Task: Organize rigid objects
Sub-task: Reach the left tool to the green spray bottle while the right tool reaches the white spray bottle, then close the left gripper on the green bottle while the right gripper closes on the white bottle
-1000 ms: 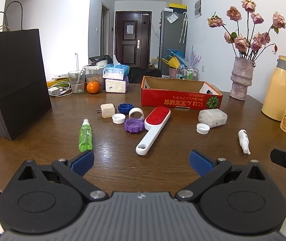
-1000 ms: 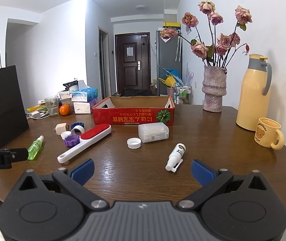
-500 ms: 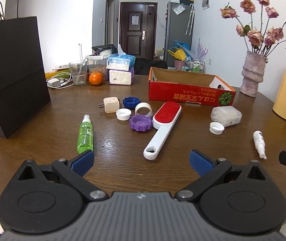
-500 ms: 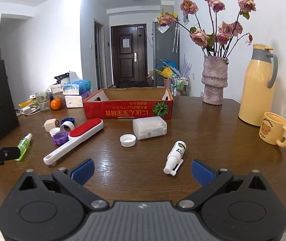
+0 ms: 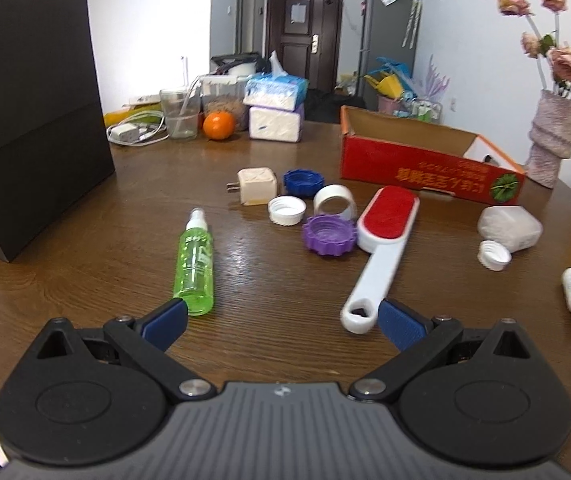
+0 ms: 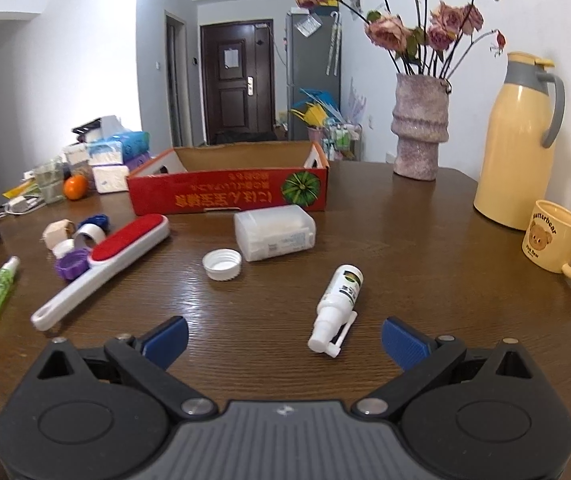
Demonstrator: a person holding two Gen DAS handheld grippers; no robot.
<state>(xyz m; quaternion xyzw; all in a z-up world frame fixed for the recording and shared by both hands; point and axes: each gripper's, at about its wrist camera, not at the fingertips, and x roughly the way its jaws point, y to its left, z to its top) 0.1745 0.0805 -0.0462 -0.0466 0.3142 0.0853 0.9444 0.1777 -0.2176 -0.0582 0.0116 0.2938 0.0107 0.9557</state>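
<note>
Wooden bench [image 5: 85, 264] carries scattered items. Both grippers, left [image 5: 281, 322] and right [image 6: 283, 338], hover spread and empty. Centre-frame, the lint brush [image 5: 381, 240] looks light, stiff; its slim white handle seems the best hold.

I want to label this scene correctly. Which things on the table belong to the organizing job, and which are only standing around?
Job: red cardboard box, lint brush, green spray bottle, white spray bottle, purple cap, white cap.

Lying about: vase, thermos, mug, orange, black paper bag.
</note>
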